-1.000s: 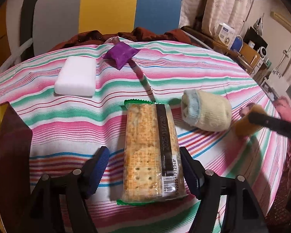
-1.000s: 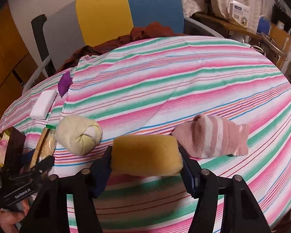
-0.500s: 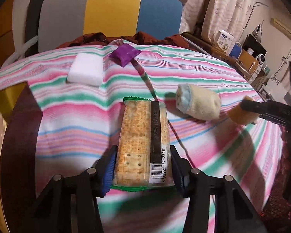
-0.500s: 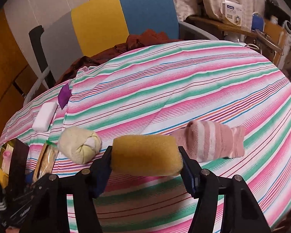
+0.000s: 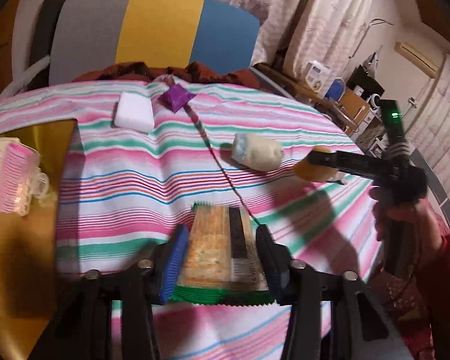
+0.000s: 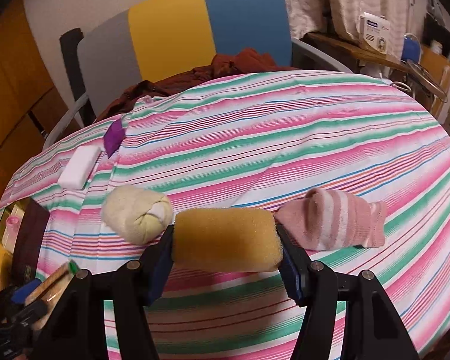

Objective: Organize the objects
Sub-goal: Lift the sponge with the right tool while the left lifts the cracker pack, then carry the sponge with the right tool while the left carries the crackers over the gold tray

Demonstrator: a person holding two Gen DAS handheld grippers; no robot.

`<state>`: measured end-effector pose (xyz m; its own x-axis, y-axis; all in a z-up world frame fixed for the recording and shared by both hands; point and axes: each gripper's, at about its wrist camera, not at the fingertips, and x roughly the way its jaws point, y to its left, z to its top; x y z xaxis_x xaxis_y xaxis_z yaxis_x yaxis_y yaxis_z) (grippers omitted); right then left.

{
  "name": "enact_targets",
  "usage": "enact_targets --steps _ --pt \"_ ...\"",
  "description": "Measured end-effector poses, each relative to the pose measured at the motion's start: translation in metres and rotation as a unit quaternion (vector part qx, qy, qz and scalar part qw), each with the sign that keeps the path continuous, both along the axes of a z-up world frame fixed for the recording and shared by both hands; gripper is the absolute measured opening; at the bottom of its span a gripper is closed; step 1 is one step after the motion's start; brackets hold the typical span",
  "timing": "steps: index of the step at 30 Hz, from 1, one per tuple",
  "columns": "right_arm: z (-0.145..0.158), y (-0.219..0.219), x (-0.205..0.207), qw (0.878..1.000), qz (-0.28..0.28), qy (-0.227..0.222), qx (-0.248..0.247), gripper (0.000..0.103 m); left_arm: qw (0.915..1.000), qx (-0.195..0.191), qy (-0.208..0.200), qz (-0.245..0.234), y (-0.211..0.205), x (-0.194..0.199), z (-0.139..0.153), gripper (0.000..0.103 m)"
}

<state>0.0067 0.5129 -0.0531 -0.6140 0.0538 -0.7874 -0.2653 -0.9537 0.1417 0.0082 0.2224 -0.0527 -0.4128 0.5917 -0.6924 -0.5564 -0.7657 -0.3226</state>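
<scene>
Tablecloth (image 6: 285, 138) – pink/green/white stripes w/ thin blue+red lines. Sponge (image 6: 226, 238) yellow-orange. Rolled sock (image 6: 135, 217) cream, other sock (image 6: 333, 223) pink w/ white stripes. Packet (image 5: 177, 97) purple, block (image 5: 134, 114) white – cracker pack (image 5: 219, 252) tan, green-edged.

- A lived-in room of a home, cramped and warmly lit.
- A soft, rounded surface under a striped cloth (image 6: 285, 138) in pink, green and white fills the middle.
- A chair (image 6: 195, 27) with grey, yellow and blue panels stands behind it, a rust-red garment (image 6: 240, 63) heaped at its foot.
- Pale patterned curtains (image 5: 315, 21) hang along the back wall.
- A cluttered wooden shelf (image 6: 354, 48) carries a white carton (image 6: 375, 31) and a blue cup (image 6: 411, 48).
- An air conditioner (image 5: 418, 57) is mounted high on the wall.
- Household odds lie on the cloth: rolled socks (image 6: 136, 219), a pink sock (image 6: 333, 222), a white block (image 5: 134, 113).
</scene>
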Motion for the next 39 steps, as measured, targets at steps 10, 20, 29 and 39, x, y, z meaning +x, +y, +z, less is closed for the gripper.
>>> enact_targets --steps 10,20,29,39 --pt "0.013 -0.025 0.004 0.999 0.035 0.029 -0.018 0.063 0.9991 -0.005 -0.024 -0.034 -0.015 0.009 0.003 0.024" --pt "0.016 -0.028 0.008 0.997 0.046 0.046 -0.039 0.063 0.9901 -0.119 -0.070 -0.023 0.039 -0.004 -0.036 0.068" --pt "0.015 -0.038 0.007 0.997 0.068 0.043 -0.014 0.063 0.9959 -0.071 -0.044 -0.033 0.027 0.010 -0.030 0.048" --pt "0.025 -0.049 0.009 0.993 0.092 0.063 -0.043 0.063 0.9993 -0.021 0.001 -0.030 -0.018 0.025 0.019 0.048"
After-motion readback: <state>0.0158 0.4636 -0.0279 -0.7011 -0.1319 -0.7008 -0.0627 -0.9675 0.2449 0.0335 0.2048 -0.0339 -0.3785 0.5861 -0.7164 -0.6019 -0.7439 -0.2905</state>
